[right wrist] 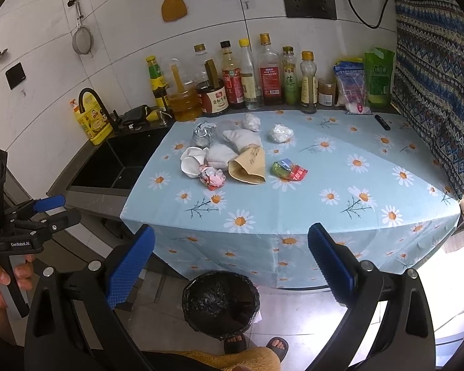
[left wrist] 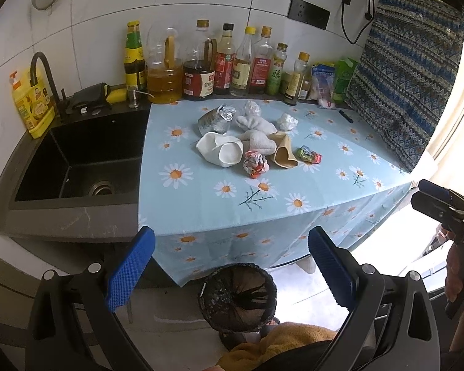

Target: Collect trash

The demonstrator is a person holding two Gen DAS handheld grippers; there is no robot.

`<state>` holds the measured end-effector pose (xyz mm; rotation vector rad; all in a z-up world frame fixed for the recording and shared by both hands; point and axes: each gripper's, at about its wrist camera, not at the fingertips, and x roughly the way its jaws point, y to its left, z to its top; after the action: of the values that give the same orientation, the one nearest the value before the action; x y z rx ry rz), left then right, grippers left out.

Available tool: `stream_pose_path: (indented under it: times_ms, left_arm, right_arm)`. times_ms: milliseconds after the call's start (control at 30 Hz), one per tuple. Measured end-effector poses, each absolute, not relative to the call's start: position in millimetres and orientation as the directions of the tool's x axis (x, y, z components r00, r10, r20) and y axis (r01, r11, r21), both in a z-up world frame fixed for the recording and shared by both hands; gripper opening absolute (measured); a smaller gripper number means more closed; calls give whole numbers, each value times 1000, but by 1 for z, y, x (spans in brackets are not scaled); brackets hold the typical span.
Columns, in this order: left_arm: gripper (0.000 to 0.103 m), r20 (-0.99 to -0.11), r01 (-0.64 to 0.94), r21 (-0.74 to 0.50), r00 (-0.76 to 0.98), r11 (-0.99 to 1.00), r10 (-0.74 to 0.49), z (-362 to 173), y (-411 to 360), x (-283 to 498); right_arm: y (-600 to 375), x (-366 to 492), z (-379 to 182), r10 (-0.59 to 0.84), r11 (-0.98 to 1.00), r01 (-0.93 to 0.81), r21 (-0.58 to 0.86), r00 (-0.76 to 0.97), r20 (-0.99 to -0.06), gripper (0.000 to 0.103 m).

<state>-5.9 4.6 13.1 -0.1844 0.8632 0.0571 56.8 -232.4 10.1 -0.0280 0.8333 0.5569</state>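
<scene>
My left gripper [left wrist: 231,266] hangs back from the counter [left wrist: 219,204] with its fingers [left wrist: 130,272] spread wide and nothing between them; my right gripper [right wrist: 231,266] is the same, wide and empty. The trash sits in a loose cluster mid-counter, well apart from both.

Leftmost is the crushed foil cup [left wrist: 215,120], light, stiff and likely slick, so I judge its crumpled rim the best hold. The white paper cup [left wrist: 221,151] in front of it is dented, soft-walled and light; I would pinch its wall. The crumpled wrapper [left wrist: 255,164] should squash easily. The brown paper cone [left wrist: 283,151] is thin and needs only a gentle grip at its open edge. The green-red packet [left wrist: 309,154], rightmost, looks slippery.

The bottles [left wrist: 232,61] along the wall stand behind the pile, not in my way. The lined bin [left wrist: 238,296] waits on the floor below the counter edge.
</scene>
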Motion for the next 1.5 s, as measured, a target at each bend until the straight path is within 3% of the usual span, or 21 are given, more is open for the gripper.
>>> stream_pose_path:
  times_ms: [1500]
  left_arm:
    - [96,-758,-131,-243,644,961,-104,-17,14,32]
  right_arm:
    - [-227,111,-14,422,866,-466,182,484,-767,98]
